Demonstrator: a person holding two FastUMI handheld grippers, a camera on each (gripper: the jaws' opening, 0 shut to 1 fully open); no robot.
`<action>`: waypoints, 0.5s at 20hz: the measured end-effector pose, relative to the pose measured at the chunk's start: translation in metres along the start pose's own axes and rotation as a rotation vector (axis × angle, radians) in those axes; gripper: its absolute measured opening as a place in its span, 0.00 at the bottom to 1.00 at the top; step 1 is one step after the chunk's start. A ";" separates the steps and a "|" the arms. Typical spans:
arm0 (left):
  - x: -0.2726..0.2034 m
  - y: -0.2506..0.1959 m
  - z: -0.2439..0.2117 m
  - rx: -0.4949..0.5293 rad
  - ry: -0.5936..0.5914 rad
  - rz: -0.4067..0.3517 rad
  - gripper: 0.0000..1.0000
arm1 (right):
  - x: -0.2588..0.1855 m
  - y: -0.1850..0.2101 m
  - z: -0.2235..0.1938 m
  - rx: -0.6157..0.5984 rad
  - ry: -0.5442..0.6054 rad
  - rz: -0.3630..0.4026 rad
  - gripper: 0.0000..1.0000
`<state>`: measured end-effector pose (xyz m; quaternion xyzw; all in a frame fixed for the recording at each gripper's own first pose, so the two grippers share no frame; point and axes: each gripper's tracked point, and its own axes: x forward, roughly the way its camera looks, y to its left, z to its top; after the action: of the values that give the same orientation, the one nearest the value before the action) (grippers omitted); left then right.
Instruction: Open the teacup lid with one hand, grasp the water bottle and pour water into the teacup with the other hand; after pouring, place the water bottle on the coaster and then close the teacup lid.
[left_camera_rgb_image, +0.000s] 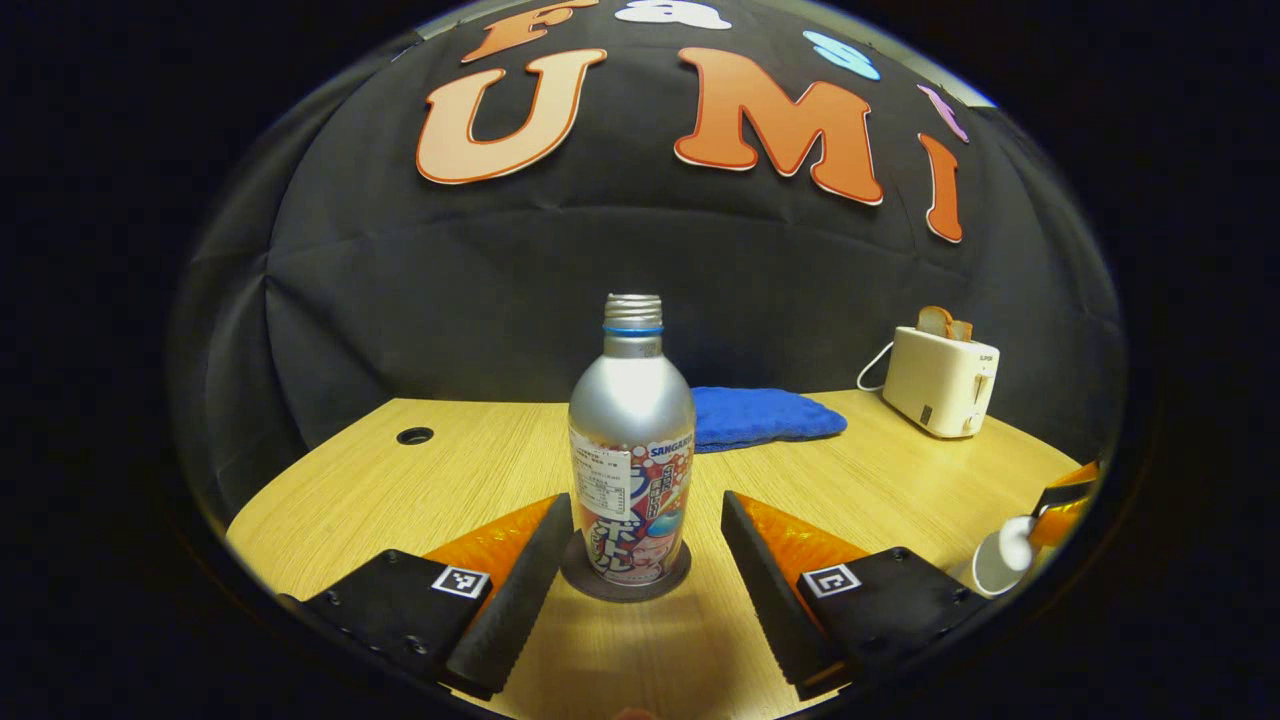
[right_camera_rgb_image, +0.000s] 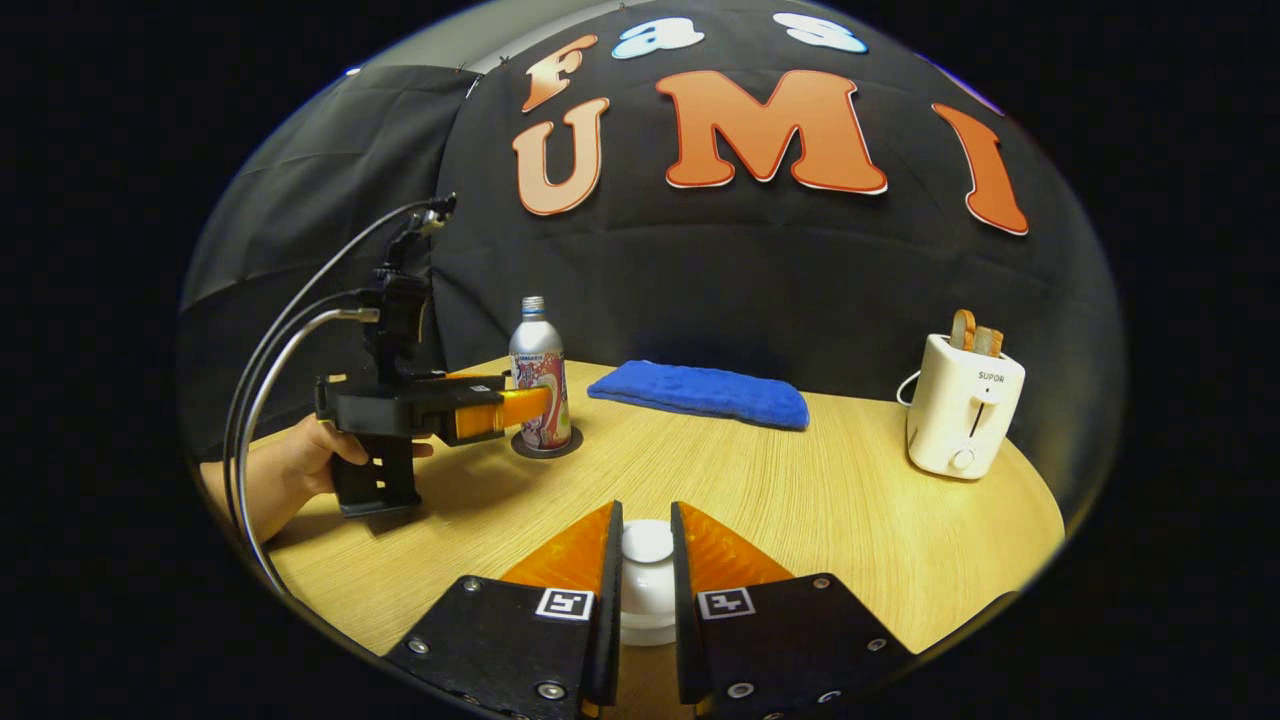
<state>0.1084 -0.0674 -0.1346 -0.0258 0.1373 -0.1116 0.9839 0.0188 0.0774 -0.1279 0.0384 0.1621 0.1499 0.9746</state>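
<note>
On the desk (left_camera_rgb_image: 420, 480), my left hand-held gripper (left_camera_rgb_image: 647, 550) gapes wide around the water bottle (left_camera_rgb_image: 632, 450); my right hand-held gripper (right_camera_rgb_image: 647, 560) pinches the teacup lid (right_camera_rgb_image: 647, 541). A careless brush could topple the bottle.

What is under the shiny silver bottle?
A dark round coaster lies under the water bottle, on the wooden table. Its rim shows around the bottle's base; its middle is covered by the bottle.
</note>
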 end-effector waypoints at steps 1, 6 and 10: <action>-0.004 -0.003 0.002 0.002 -0.006 -0.003 0.98 | 0.002 0.001 -0.004 0.004 0.010 0.001 0.24; -0.023 -0.019 0.015 0.028 -0.059 -0.020 0.98 | 0.005 0.005 -0.012 0.000 0.023 0.009 0.24; -0.038 -0.033 0.027 0.055 -0.105 -0.028 0.98 | 0.003 0.002 -0.007 -0.030 0.006 -0.018 0.30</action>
<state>0.0733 -0.0907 -0.0960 -0.0062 0.0821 -0.1276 0.9884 0.0186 0.0805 -0.1354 0.0218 0.1629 0.1434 0.9759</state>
